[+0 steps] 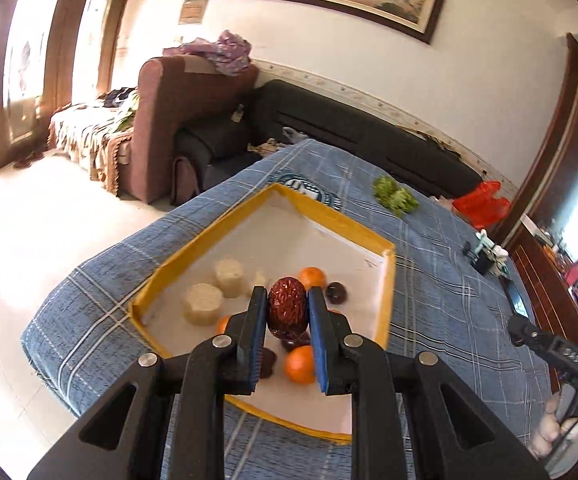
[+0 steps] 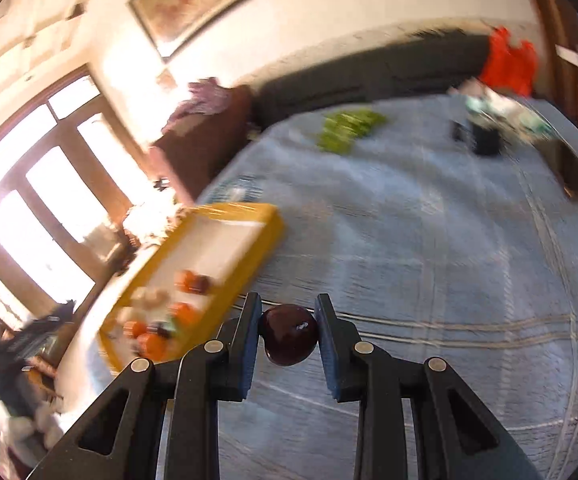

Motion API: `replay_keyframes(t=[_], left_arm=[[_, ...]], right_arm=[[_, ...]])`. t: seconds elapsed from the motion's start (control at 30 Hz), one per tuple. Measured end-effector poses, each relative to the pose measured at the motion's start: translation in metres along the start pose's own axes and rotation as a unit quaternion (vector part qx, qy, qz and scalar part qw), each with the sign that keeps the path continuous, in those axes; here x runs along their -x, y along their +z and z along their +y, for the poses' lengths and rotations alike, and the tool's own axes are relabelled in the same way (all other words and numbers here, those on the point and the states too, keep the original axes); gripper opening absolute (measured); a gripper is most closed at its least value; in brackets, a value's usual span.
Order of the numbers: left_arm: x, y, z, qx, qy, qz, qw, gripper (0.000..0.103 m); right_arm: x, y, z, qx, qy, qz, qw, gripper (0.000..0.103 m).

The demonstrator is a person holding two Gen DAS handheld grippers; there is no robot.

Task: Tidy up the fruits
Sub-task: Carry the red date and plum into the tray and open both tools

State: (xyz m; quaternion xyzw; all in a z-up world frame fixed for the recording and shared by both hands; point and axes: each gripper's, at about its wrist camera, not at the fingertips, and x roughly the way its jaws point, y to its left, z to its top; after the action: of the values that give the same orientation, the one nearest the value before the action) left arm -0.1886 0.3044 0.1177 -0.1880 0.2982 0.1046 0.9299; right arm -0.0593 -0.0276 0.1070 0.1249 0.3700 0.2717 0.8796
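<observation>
Left wrist view: the left gripper (image 1: 288, 312) is clamped on a wrinkled red date (image 1: 287, 307), held above the yellow-rimmed box (image 1: 331, 216) on the blue checked cloth (image 1: 441, 280). In the box lie oranges (image 1: 300, 364), pale cut chunks (image 1: 203, 303) and a dark round fruit (image 1: 336, 293). The date is best lowered onto a bare white patch clear of the other fruit and released only near the floor, so nothing gets knocked or rolls. The date looks dry, glossy and oval, probably firm enough for the pinch. In the right wrist view, which is blurred, the right gripper (image 2: 289, 334) is clenched on a dark, smooth, shiny plum (image 2: 289, 334) over the cloth, beside the box (image 2: 267, 236) and outside it. A light squeeze should be kept, as the round skin may slip.
</observation>
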Motion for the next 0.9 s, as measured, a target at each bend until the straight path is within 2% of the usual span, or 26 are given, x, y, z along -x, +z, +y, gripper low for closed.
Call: replay_keyframes(t=[0.2,0.4,0.63,0.9], left_arm=[[-0.022,-0.009,0.012,0.003,0.001,0.029,0.9996,0.020],[-0.044,-0.013,0.013,-0.017,0.012,0.046,0.9987,0.020],[-0.076,0.000,0.014,-0.041,0.026,0.059,0.9971,0.020],[-0.112,0.004,0.020,-0.037,0.031,0.090,0.9947,0.020]], right_arm=[[-0.038,0.003,0.072,0.042,0.076,0.042,0.995,0.031],[-0.094,-0.008,0.116,0.069,0.092,0.088,0.989,0.031],[-0.149,0.001,0.128,0.070,0.089,0.122,0.986,0.031],[-0.202,0.000,0.129,0.045,0.082,0.158,0.983,0.031]])
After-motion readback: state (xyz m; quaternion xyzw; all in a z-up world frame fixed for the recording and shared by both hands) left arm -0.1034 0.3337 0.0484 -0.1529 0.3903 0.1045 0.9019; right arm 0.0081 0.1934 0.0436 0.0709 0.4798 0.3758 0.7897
